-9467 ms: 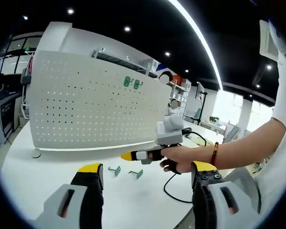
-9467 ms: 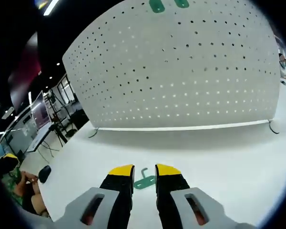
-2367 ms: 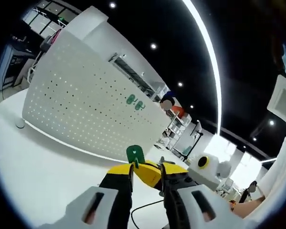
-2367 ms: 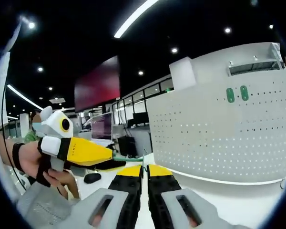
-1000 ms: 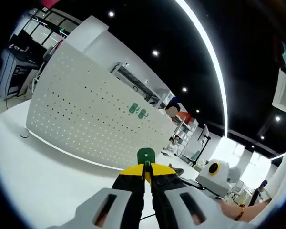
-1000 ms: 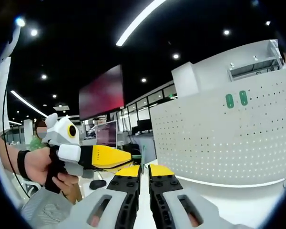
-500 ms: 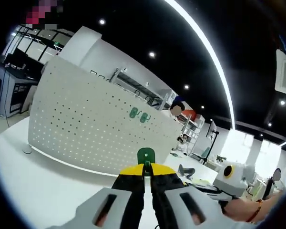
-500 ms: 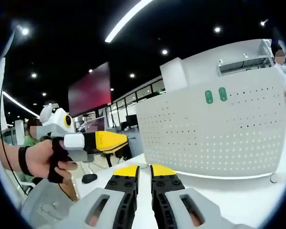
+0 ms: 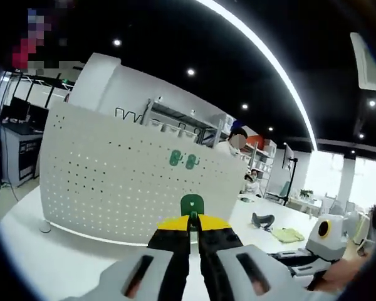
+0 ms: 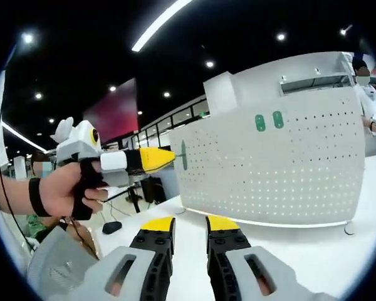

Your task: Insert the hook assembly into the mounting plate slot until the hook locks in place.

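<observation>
Left gripper view: my left gripper (image 9: 193,221) rises from the bottom centre of the frame, its yellow-tipped jaws pressed together on the green hook (image 9: 192,205), whose rounded plate stands upright just above the tips. Behind it, across the left and centre of the frame, stands the white perforated mounting plate (image 9: 113,188), upright on the white table (image 9: 44,257). Two green hooks already on the plate (image 9: 182,160) sit side by side near its upper edge, just above the held hook in the picture and well apart from it in depth. At the lower right edge, part of my right gripper (image 9: 313,251) and the hand on it come into the frame. A person (image 9: 237,139) stands behind the plate's right end.

Right gripper view: my right gripper (image 10: 190,224) rises from the bottom centre, its jaws parted by a narrow gap with nothing between them. At the left of the frame my left hand (image 10: 62,188) holds the left gripper, which points rightward toward the plate; the green hook shows edge-on as a thin sliver at its yellow tips, just short of the plate's left end. The mounting plate fills the right half of the frame, the two mounted hooks near its top. Whether the held hook touches the plate I cannot tell.
</observation>
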Tool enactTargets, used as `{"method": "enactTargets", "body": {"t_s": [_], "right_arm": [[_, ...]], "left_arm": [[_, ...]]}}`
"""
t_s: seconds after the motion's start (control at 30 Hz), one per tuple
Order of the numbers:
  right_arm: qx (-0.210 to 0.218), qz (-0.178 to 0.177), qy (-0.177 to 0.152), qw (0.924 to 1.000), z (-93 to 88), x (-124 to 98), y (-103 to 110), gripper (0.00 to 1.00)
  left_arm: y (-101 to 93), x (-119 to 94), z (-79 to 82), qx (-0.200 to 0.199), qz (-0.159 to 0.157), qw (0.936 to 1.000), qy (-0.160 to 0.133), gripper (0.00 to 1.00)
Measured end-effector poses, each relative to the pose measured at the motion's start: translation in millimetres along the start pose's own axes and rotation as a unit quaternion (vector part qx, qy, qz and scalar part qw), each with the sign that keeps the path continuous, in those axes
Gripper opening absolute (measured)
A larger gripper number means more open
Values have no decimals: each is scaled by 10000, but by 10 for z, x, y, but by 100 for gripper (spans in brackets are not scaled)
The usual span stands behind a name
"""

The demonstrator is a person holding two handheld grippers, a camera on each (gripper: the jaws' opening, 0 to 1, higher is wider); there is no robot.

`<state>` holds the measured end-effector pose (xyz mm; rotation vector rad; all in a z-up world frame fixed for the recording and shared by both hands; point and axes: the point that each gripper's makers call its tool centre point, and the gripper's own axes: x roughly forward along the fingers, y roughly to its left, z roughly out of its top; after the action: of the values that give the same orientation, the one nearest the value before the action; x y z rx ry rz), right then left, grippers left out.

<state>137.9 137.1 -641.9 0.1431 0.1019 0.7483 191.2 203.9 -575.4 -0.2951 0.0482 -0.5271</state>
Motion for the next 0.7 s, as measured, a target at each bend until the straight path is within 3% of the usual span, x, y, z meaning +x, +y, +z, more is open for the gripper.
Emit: {"method": "enactTargets", "body": {"t_s": [0.7], "right_arm": [[283,-311,172,9990,-127,-134,-271,19]], "left_arm": [[222,396,207,767,701,9945,-100,3]]}}
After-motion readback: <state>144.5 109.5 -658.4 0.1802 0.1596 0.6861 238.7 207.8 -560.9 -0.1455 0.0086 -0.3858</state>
